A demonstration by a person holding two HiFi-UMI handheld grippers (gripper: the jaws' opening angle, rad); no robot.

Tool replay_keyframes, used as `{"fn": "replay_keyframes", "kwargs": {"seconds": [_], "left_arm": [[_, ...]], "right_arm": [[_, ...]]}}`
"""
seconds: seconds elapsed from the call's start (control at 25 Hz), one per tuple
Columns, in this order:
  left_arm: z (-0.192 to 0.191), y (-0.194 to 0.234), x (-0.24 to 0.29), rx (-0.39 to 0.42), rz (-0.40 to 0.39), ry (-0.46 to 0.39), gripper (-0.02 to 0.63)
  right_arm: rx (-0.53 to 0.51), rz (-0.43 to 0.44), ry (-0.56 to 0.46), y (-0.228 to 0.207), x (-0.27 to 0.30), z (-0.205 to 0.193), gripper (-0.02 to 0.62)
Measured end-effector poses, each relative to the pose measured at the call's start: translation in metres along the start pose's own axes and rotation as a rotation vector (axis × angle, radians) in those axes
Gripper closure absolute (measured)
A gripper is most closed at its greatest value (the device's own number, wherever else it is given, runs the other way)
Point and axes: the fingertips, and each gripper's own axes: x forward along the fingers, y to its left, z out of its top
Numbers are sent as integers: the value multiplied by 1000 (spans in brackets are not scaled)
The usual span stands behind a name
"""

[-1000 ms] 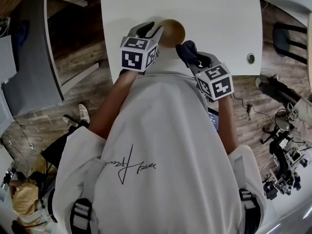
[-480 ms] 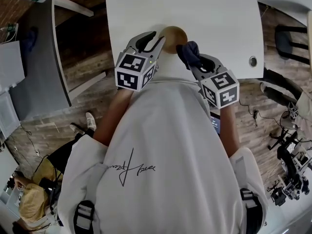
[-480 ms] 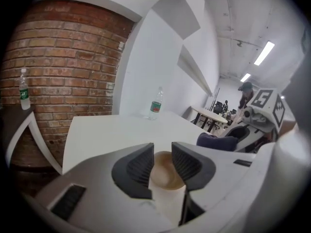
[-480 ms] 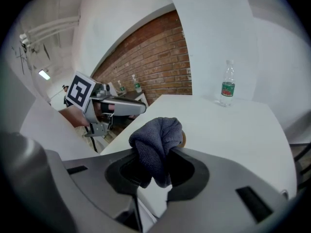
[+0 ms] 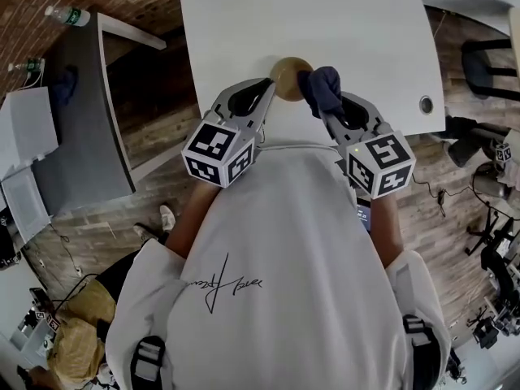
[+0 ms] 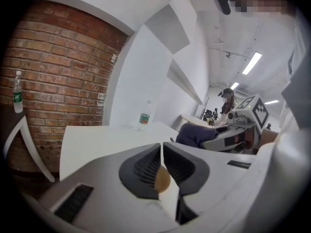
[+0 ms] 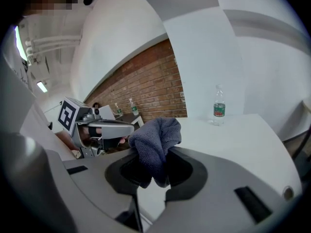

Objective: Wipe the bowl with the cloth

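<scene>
— Both tools sit higher than before; left tool [image 5: 267, 86] has just closed on the bowl [image 5: 289, 73], gripping its rim.
— We log right tool [image 7: 154, 165] clamped on the cloth [image 7: 156, 141], just beside that bowl.

**Item count, taken from the remote station.**

I count one bowl [image 5: 288, 75] and one cloth [image 5: 325, 88]. I log two grippers, the left gripper [image 6: 162, 148] and the right gripper [image 7: 156, 159], each bearing one marker cube [image 5: 218, 151] [image 5: 380, 162], two cubes in all. I record two tables, one white table [image 5: 325, 23] and one grey side table [image 5: 81, 120]. I tally three water bottles [image 7: 219, 106] [image 7: 119, 109] [image 7: 131, 106]: one on the white table, two on the side table.
</scene>
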Motion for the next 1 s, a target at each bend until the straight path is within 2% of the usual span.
{"fn": "replay_keyframes", "kwargs": {"seconds": [0.12,0.32,0.48,1.0], "left_arm": [[10,-7,-7,9,-5,-35,617],[30,-12,-16,69,35,-91,609],[40,-6,-17,26,34,-114,609],[37,-3,-18,-12,11,-116,617]], "right_arm": [[-22,-11,-47,7,-8,13,511],[-14,-69,-95,8,-24,28,511],[-39,-80,-115,10,-31,34,511],[-41,-101,-145,22,-36,31,512]]}}
